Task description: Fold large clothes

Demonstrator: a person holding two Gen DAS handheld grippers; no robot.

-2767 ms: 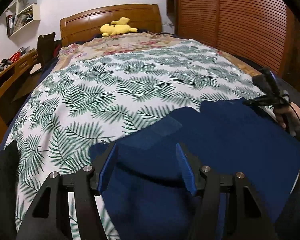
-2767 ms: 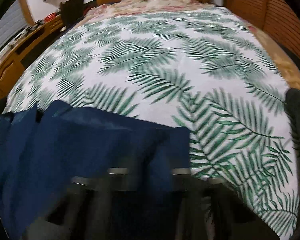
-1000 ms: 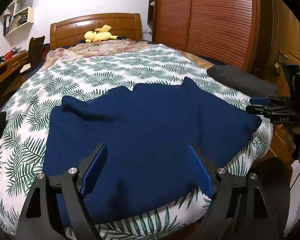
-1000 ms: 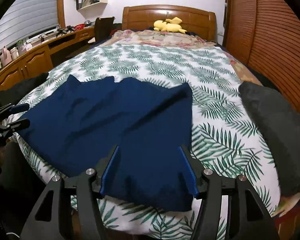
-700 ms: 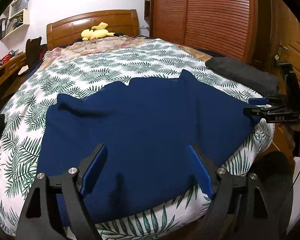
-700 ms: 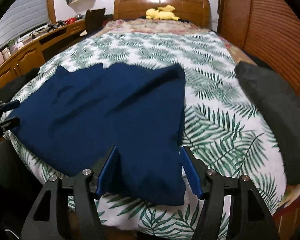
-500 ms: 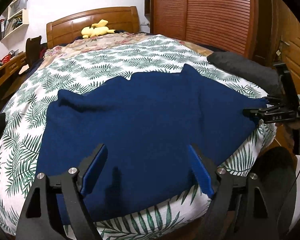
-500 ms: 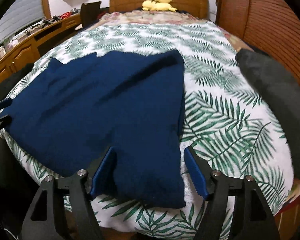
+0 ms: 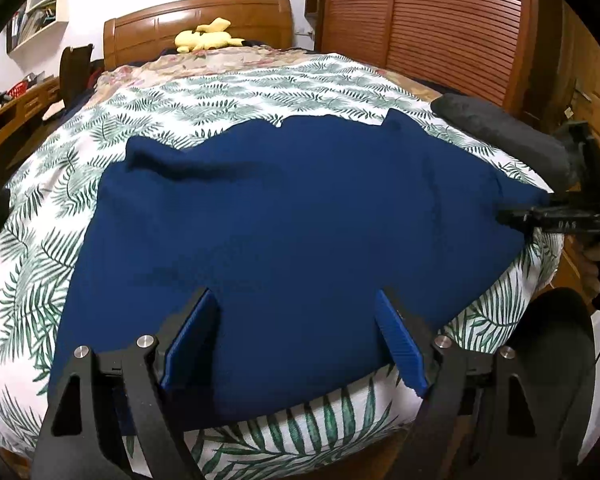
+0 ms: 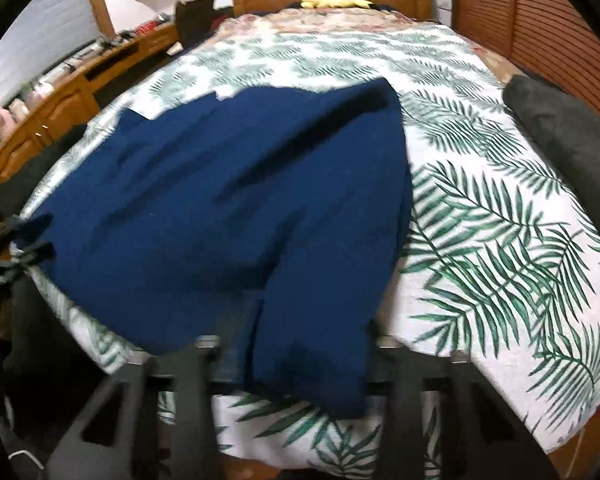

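So far I only have the navy garment (image 9: 284,216) spread flat on the bed (image 9: 28,264), unfolded, with my left gripper (image 9: 294,342) agape over its hem and my right gripper (image 9: 518,216) closing on its corner.

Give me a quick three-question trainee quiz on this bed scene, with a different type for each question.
1. True or false: the garment lies spread on the bed.
2. What colour is the toy by the headboard?
3. The left gripper is: A open, B shut.
Key: 1 true; 2 yellow; 3 A.
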